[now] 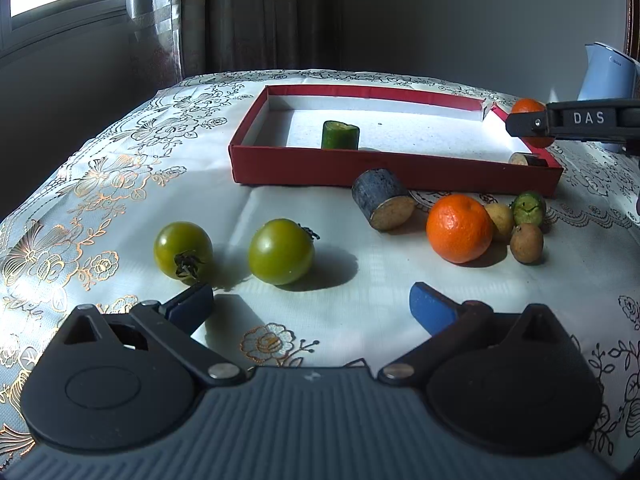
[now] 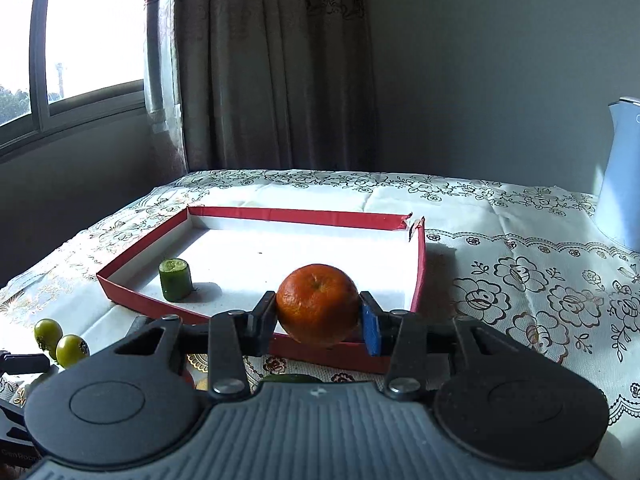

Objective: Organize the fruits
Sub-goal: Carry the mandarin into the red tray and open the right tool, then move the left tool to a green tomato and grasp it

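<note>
The right tongs [image 2: 320, 316] clench a tangerine [image 2: 318, 304] just above the near wall of the red tray [image 2: 304, 213], where a cucumber piece [image 2: 175, 279] stands. The left tongs [image 1: 312, 304] hang released over the worktop [image 1: 360, 320] — two green tomatoes [image 1: 280, 251] just ahead, a second tangerine [image 1: 459, 228] off to the right.

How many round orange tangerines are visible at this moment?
2. One round orange tangerine is clamped in the right gripper over the red cardboard tray; the other lies on the floral tablecloth beside small brown fruits. More could be hidden.
</note>
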